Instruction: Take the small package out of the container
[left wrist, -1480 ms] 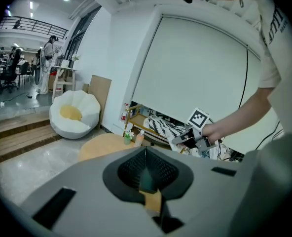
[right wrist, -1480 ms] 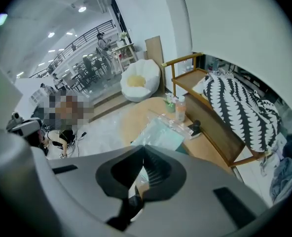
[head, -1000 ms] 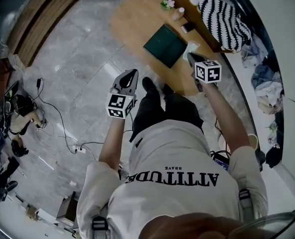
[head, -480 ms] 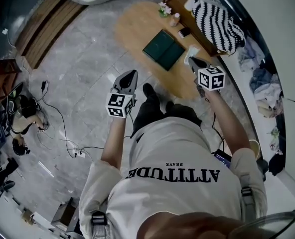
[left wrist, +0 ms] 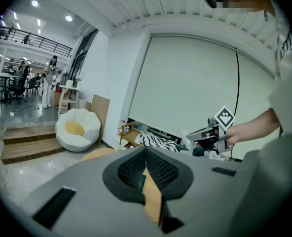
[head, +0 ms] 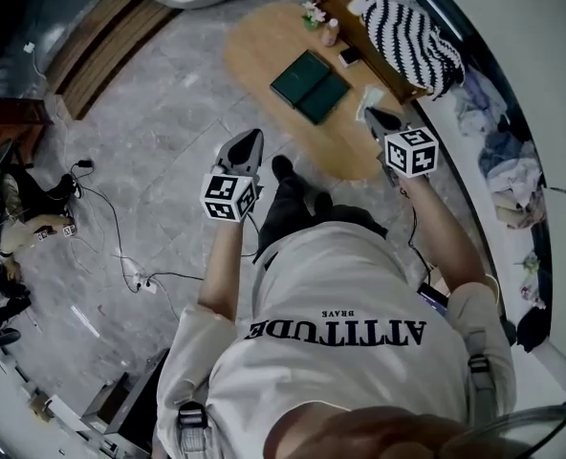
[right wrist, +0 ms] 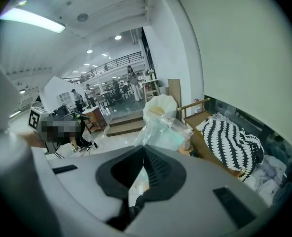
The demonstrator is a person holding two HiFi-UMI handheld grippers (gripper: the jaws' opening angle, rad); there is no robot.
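In the head view, the right claw (head: 379, 119) at centre right is clamped on the small package (head: 368, 98), a clear bag held over the near edge of the wooden surface (head: 264, 55) and apart from the dark green container (head: 310, 86) at upper middle. The left claw (head: 246, 147) hangs left of centre above the floor (head: 159, 113). The left gripper view shows its jaws pressed together with nothing between them. The right gripper view shows the bag pinched between closed jaws, rising above them at centre.
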